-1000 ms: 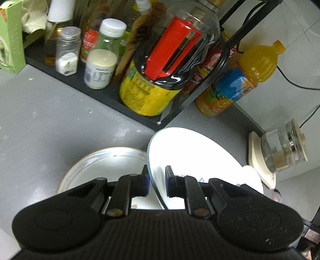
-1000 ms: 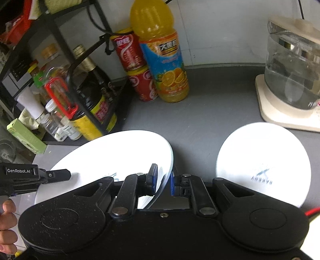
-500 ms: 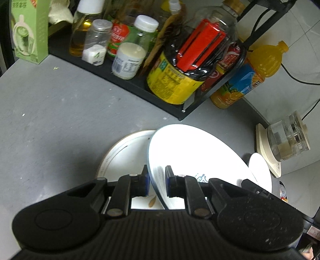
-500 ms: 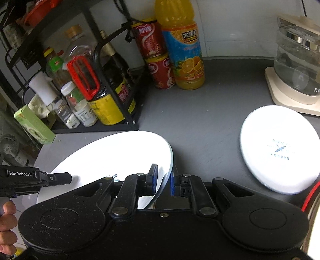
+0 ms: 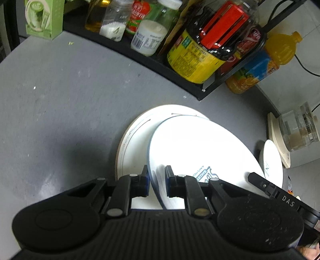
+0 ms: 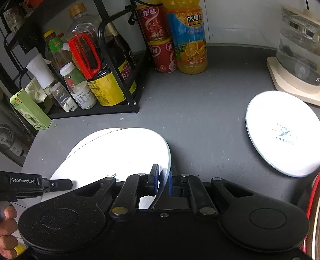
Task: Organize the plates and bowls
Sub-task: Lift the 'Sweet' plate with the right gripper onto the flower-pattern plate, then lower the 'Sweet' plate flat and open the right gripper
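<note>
My left gripper [image 5: 156, 181] and my right gripper [image 6: 163, 181] are each shut on opposite rims of one large white plate [image 5: 202, 152], which also shows in the right wrist view [image 6: 120, 152]. I hold it tilted just above a second white plate [image 5: 136, 140] that lies on the grey counter, partly hidden under it. A third white plate with a bakery print [image 6: 282, 132] lies flat to the right; in the left wrist view [image 5: 272, 160] it shows edge-on.
A black rack [image 6: 96, 112] with bottles and jars stands at the back left. An orange juice bottle [image 6: 190, 40] and red cans [image 6: 160, 54] stand behind. A glass kettle on a cream base [image 6: 298, 60] is at the right. A green box [image 5: 44, 18] stands at the far left.
Both grippers have carried the held plate back and left, away from the rack and kettle. It now hangs over the plate lying on the counter, covering more of it.
</note>
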`<state>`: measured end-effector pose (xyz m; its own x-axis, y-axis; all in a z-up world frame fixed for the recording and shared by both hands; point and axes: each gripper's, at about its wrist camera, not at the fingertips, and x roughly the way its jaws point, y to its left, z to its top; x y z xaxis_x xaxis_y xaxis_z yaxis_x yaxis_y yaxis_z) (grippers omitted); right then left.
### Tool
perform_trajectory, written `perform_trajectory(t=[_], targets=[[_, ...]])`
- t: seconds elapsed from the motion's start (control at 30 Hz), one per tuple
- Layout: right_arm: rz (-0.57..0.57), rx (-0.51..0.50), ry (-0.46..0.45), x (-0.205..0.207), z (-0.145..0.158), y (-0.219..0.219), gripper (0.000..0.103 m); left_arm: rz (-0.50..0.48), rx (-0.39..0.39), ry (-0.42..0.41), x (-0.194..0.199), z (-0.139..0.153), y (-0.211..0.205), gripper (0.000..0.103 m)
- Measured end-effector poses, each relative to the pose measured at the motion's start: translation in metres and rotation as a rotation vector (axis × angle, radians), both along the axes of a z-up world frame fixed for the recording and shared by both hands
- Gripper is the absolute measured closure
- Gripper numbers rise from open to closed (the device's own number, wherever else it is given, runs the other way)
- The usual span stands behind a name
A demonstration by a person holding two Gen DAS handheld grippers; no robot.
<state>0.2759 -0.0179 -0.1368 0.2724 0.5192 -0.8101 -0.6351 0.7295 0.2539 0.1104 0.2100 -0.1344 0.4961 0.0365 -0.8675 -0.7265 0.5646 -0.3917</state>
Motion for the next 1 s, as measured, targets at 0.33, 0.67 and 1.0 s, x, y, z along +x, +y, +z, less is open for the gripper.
perform_trajectory(t=[0.33, 0.67, 1.0], targets=[[-0.006, -0.015, 0.014, -0.004, -0.01, 0.005, 0.094, 0.006, -0.014, 0.027, -0.002, -0.014, 0.004, 0.089], [0.002, -0.025, -0.022, -0.007, -0.01, 0.013, 0.093, -0.039, 0.028, 0.082, 0.006, -0.006, 0.011, 0.086], [0.0, -0.068, -0.011, -0.007, -0.021, 0.021, 0.09, -0.026, 0.12, 0.084, -0.002, 0.016, 0.026, 0.061]])
